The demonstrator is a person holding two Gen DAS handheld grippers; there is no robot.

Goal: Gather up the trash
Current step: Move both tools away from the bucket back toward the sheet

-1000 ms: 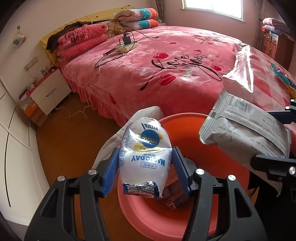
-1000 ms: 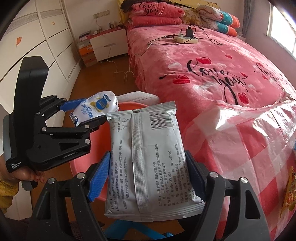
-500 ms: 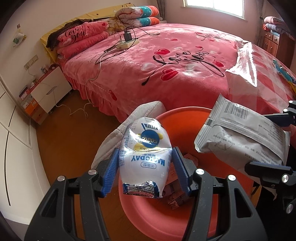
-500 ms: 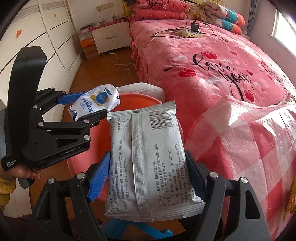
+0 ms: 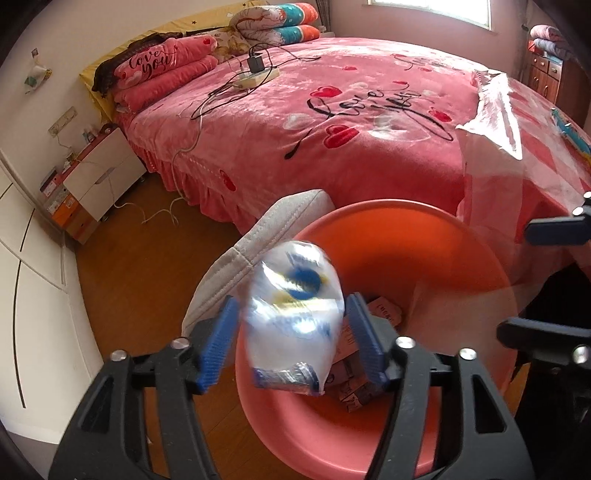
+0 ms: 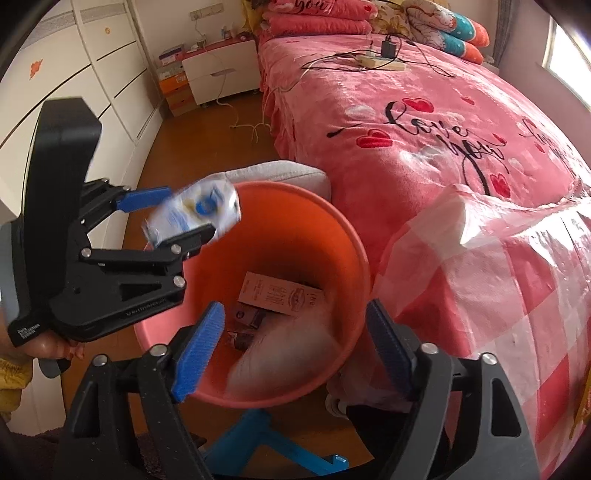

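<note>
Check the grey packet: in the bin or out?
In. The grey packet is a blur inside the bin, clear of the right gripper, whose jaws have just been opening.

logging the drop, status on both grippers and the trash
Both grippers, left and right, just opened. White packet and grey pouch falling into orange bin. Nothing blocking.

A wide bed (image 5: 369, 122) under a pink heart-printed blanket (image 6: 424, 122) is filling the room beyond the tongs. Folded quilts (image 5: 162, 74) and pillows (image 5: 277, 22) are lying at its head, with a power strip (image 5: 256, 75) and cables resting on the cover. A white nightstand (image 5: 103, 177) is standing far left against the wall. White wardrobe doors (image 6: 92, 66) are lining one side. Wooden flooring (image 5: 140, 266) is showing below. Daylight is entering through a window (image 5: 428, 9) at the far end.
</note>
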